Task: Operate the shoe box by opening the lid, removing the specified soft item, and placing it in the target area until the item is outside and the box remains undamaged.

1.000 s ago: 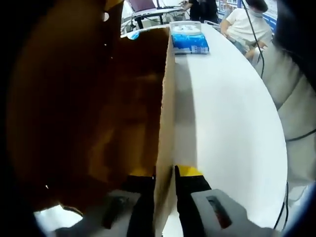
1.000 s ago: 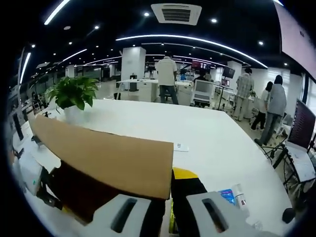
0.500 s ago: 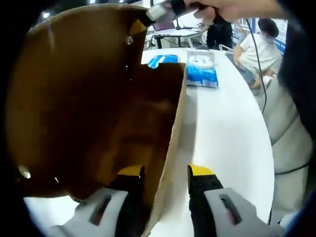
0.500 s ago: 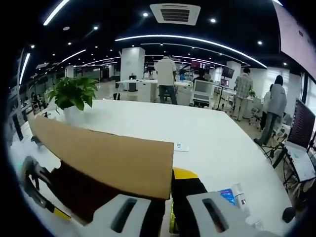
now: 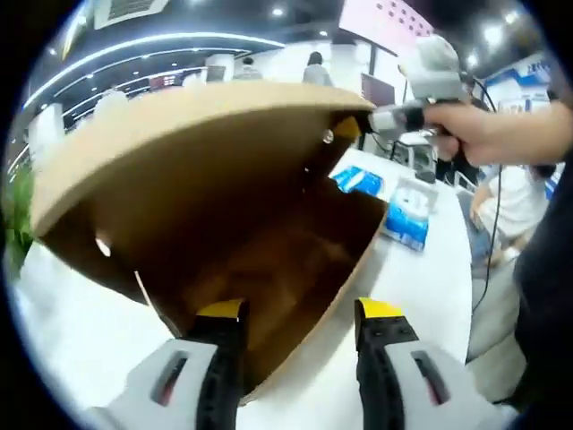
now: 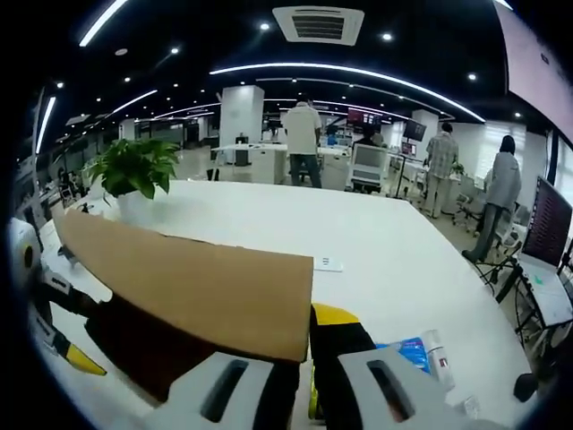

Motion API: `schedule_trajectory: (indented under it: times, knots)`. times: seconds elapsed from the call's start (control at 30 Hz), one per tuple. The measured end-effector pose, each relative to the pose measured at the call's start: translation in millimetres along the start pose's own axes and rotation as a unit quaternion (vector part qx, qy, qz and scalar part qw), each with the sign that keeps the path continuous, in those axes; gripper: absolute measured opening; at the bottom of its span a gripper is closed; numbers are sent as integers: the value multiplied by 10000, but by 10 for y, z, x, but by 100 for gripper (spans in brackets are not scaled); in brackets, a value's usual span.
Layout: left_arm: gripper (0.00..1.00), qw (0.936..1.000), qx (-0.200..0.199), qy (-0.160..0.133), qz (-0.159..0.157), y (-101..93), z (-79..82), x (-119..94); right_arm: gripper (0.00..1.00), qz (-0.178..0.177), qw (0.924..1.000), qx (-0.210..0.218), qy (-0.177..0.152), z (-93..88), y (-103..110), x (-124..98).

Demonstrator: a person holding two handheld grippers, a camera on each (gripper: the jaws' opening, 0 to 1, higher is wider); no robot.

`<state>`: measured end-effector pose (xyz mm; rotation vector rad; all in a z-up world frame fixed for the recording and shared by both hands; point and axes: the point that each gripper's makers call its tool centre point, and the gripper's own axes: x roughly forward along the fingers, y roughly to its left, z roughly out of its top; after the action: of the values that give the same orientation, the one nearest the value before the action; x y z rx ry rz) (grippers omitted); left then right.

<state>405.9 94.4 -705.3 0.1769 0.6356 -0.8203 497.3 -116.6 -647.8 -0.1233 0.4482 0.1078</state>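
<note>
Left gripper view: left gripper (image 5: 300,322) spread, jaws astride the shoe box (image 5: 295,269) wall; lid (image 5: 192,134) raised, blocking the room. Beyond the box, blue packs (image 5: 407,215) on the table (image 5: 430,331). Right gripper (image 6: 300,336) clamps the lid's edge; potted plant (image 6: 134,175) behind.

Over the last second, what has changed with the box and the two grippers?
The left gripper let go of the box wall: clamped a second ago, its jaws now stand open astride it. The right gripper stays shut on the lid, holding it raised.
</note>
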Motion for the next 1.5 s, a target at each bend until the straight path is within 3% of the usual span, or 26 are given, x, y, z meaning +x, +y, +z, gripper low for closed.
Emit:
schedule_trajectory:
  times: [0.07, 0.13, 0.3, 0.4, 0.6, 0.87, 1.07, 1.5]
  knots:
    - [51, 9995, -266, 114, 110, 40, -49, -66, 0, 4, 10000, 0, 13, -13, 2, -4]
    - [52, 9981, -465, 50, 395, 147, -74, -144, 0, 5, 10000, 7, 11, -10, 7, -12]
    - [59, 9923, -611, 3, 1076, 407, -105, -329, 0, 25, 10000, 2, 13, -13, 12, -21]
    - [59, 9885, -500, -168, 1418, 579, -11, -418, 0, 70, 10000, -48, 14, -21, 30, -29]
    - [59, 9848, -704, -468, 1517, 717, 221, -510, 0, 150, 9998, -77, 88, -61, 53, -43]
    - [59, 9859, -612, -643, 1416, 625, 376, -557, 0, 275, 9995, -165, 74, -106, 80, -98]
    - [56, 9854, -783, -679, 1351, 585, 398, -541, 3, 460, 9986, -183, 206, -203, 123, -145]
    - [62, 9834, -841, -720, 1437, 551, 413, -557, 13, 837, 9960, -129, 282, -256, 261, -391]
